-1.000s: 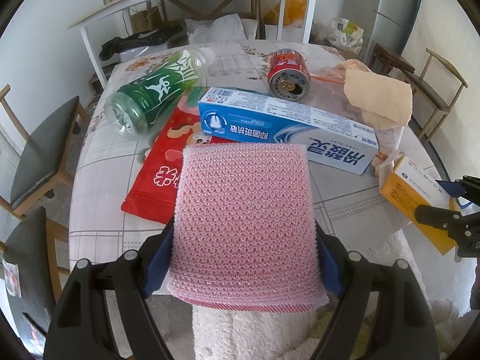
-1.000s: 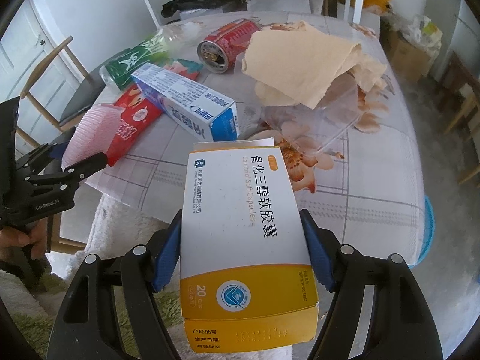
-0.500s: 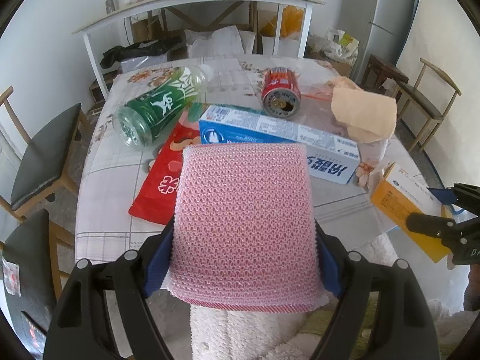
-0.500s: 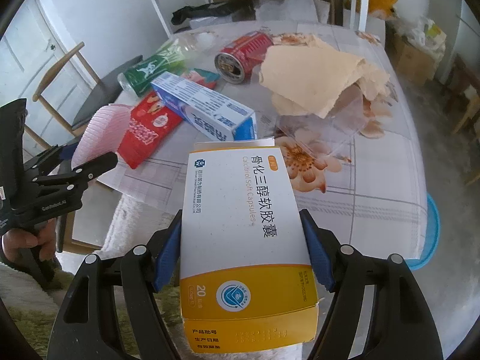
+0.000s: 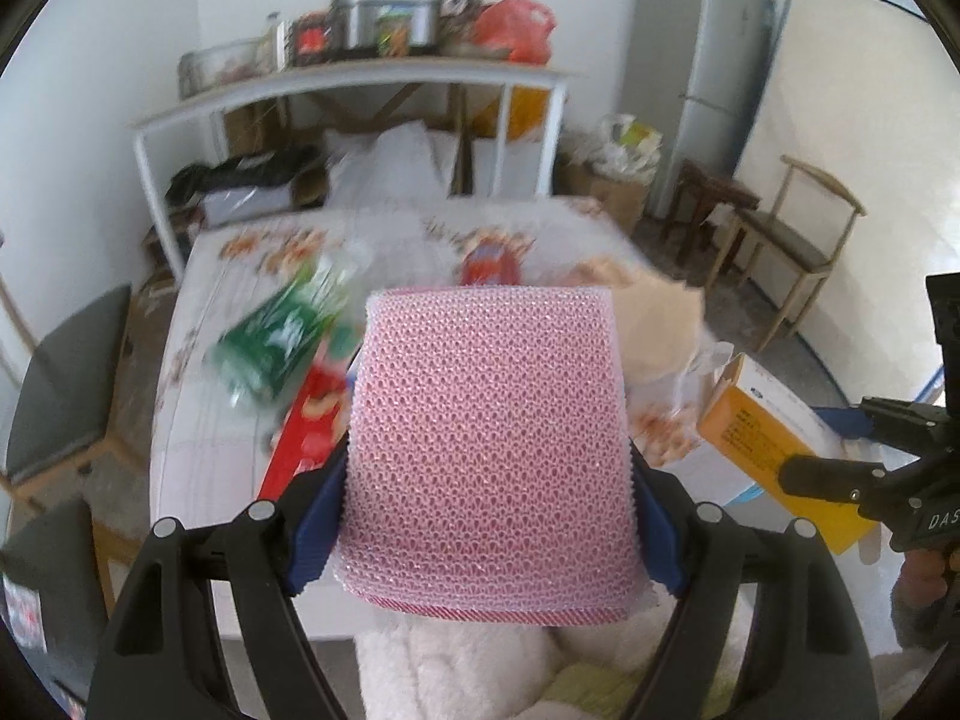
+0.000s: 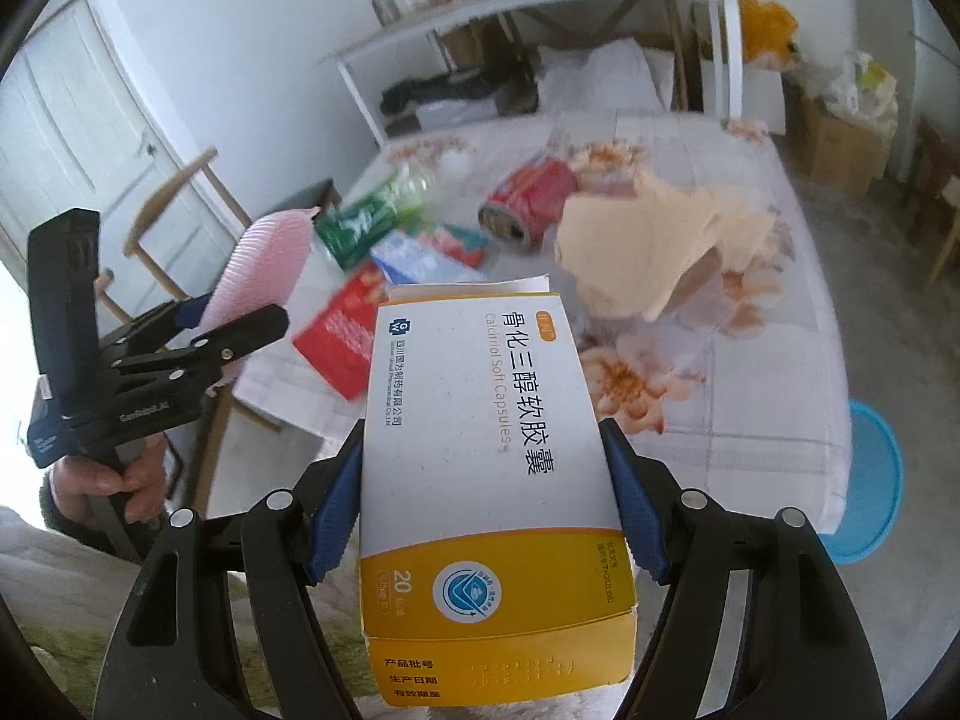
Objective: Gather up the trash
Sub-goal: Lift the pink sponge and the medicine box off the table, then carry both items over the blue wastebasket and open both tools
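A: Where does the trash stand?

B: Two pieces are lifted clear of the tabletop: the left gripper [image 5: 489, 498] pinches a pink sponge [image 5: 492, 438], the right gripper [image 6: 483, 510] clamps a medicine box [image 6: 486, 480].

A: What's left?

B: A green bottle [image 6: 360, 222], red can [image 6: 528, 201], toothpaste box [image 6: 420, 261], red packet [image 6: 339, 336] and tan paper [image 6: 654, 246], all mid-table [image 6: 750, 372].

A: Room to move?

B: Open floor past the right edge, where a blue bin [image 6: 870, 480] sits; chairs crowd the left edge.

White walls, grey fridge [image 5: 702, 84], white door [image 6: 72, 138], wooden chair [image 5: 798, 240], cluttered white shelf [image 5: 354, 81], floral-clothed table [image 6: 762, 372], daylight.
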`<state>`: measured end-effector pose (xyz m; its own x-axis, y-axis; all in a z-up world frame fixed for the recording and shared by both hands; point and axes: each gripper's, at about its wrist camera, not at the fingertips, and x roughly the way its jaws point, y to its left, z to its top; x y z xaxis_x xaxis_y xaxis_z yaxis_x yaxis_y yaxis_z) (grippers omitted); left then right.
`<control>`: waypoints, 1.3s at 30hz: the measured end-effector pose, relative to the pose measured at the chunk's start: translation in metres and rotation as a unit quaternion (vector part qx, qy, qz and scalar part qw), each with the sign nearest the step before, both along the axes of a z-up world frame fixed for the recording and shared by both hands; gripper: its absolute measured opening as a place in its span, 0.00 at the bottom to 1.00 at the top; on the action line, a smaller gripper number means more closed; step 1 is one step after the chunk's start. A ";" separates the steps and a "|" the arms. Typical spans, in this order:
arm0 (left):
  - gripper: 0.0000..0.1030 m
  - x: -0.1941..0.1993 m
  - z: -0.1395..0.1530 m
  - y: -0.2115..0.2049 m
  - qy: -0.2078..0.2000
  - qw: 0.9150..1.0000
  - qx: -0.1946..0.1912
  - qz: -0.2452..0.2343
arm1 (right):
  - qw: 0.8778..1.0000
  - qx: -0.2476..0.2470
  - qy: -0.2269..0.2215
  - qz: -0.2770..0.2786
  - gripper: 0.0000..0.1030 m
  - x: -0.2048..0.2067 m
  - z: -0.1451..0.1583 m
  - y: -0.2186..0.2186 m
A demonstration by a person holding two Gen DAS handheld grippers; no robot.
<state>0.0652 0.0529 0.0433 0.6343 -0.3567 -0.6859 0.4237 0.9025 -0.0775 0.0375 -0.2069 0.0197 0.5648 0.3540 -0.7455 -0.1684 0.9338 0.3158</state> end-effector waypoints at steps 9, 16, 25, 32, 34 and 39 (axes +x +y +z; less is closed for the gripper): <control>0.77 0.020 0.064 -0.095 -0.050 0.989 -0.039 -0.135 | 0.983 0.002 -0.074 -0.167 0.67 -0.041 0.037 -0.102; 0.77 0.047 0.077 -0.239 0.014 0.960 -0.031 -0.278 | 0.938 0.056 -0.042 -0.339 0.68 -0.078 0.002 -0.212; 0.77 0.078 -0.020 -0.448 0.168 0.919 0.104 -0.341 | 0.867 0.210 0.078 -0.444 0.68 -0.077 -0.134 -0.325; 0.83 0.084 -0.098 -0.549 0.185 0.905 0.160 -0.349 | 0.840 0.214 0.120 -0.485 0.73 -0.034 -0.213 -0.377; 0.93 0.088 -0.110 -0.566 0.179 0.909 0.156 -0.342 | 0.840 0.179 0.128 -0.496 0.88 -0.019 -0.233 -0.389; 0.93 0.085 -0.135 -0.570 0.208 0.912 0.149 -0.322 | 0.828 0.135 0.172 -0.516 0.88 -0.011 -0.273 -0.399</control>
<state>0.1504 -0.5170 -0.0917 0.0219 -0.3220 -0.9465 0.8623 0.4852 -0.1451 0.0269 -0.6056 -0.2531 0.4407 -0.0037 -0.8976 0.8186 0.4121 0.4002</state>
